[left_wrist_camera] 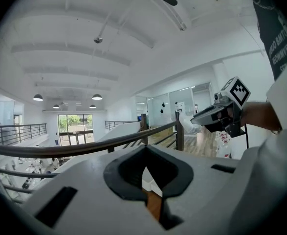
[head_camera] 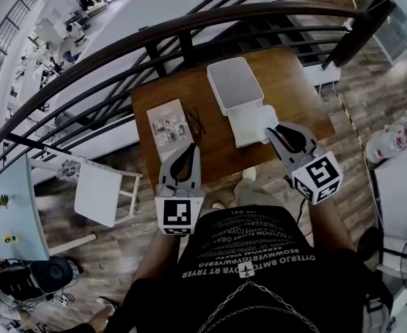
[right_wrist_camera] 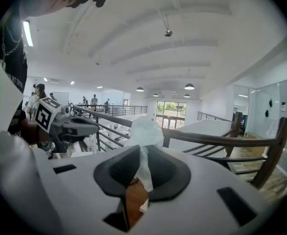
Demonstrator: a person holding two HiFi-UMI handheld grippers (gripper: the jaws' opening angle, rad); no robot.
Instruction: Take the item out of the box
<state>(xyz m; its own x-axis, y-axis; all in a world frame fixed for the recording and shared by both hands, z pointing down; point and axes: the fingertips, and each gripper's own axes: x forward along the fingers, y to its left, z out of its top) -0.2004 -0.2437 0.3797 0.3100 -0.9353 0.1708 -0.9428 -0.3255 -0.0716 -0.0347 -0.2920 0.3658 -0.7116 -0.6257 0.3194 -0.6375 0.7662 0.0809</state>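
Right gripper is pinching the white plastic pouch by its neck, holding it over the open white box's near edge. The lid is lying just beyond. Left gripper is idling, pressed together and empty. Suggest lifting straight and watching for the thin film slipping. The wooden table is butting against a dark railing on a mezzanine overlooking an open hall.

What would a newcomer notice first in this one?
The right claw pinches a crumpled translucent bag and holds it over the open white box on the wooden table. The left claw is shut and empty, near a booklet on the table's left side.
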